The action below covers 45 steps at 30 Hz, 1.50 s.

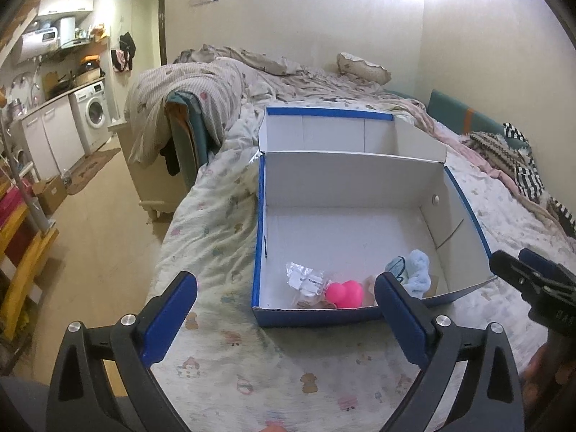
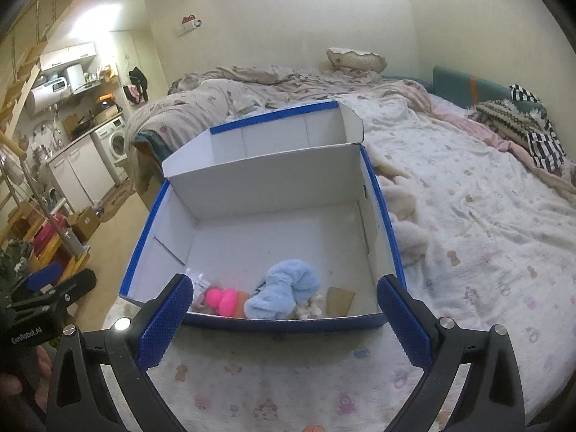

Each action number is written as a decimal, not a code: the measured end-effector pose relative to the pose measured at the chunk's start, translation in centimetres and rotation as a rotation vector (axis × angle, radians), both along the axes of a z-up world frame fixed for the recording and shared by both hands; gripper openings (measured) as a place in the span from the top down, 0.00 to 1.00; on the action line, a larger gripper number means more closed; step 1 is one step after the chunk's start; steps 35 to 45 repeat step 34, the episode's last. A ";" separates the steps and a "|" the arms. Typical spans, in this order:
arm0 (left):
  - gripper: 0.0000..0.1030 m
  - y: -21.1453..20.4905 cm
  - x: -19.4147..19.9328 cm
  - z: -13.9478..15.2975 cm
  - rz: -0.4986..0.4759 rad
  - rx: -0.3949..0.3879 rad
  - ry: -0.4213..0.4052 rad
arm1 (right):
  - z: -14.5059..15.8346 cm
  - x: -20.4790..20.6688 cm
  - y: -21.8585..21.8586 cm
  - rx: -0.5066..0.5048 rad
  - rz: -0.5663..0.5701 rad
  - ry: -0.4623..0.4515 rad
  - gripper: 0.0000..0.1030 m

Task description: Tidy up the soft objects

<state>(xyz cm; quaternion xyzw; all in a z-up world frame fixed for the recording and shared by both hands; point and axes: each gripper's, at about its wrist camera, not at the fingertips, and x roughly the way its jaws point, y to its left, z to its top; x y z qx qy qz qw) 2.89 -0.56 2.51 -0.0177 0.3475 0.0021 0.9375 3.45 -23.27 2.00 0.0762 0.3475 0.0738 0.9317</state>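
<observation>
An open blue box with a white inside (image 1: 360, 187) (image 2: 273, 180) lies on the bed, lid folded back. At its near end lie a pink soft toy (image 1: 343, 293) (image 2: 220, 298), a light blue fluffy cloth (image 1: 417, 273) (image 2: 284, 289), a clear plastic packet (image 1: 304, 279) (image 2: 196, 282) and a brown card piece (image 2: 338, 300). My left gripper (image 1: 286, 300) is open and empty, just before the box's near wall. My right gripper (image 2: 284, 304) is open and empty, at the same near wall. The right gripper also shows in the left wrist view (image 1: 532, 280), and the left gripper in the right wrist view (image 2: 54, 288).
The bed sheet (image 2: 468, 216) has a printed pattern. A cream fluffy item (image 2: 406, 208) lies right of the box. Crumpled blankets (image 1: 201, 79), a pillow (image 1: 363, 66) and striped clothes (image 2: 522, 122) lie further back. The bed's left edge drops to the floor (image 1: 108, 216); kitchen units and a washing machine (image 1: 93, 111) stand far left.
</observation>
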 end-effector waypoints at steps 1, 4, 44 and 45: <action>0.04 0.0 0.1 0.0 0.002 -0.003 0.001 | 0.0 0.0 0.0 -0.001 0.000 0.001 0.00; 0.04 0.0 0.1 0.0 0.007 -0.012 0.004 | -0.1 0.0 0.1 -0.002 0.001 0.002 0.00; 0.04 -0.4 0.2 -0.2 -0.012 -0.022 0.017 | -0.1 0.0 0.6 -0.019 0.017 0.006 0.00; 0.04 -0.4 0.2 -0.2 -0.012 -0.022 0.017 | -0.1 0.0 0.6 -0.019 0.017 0.006 0.00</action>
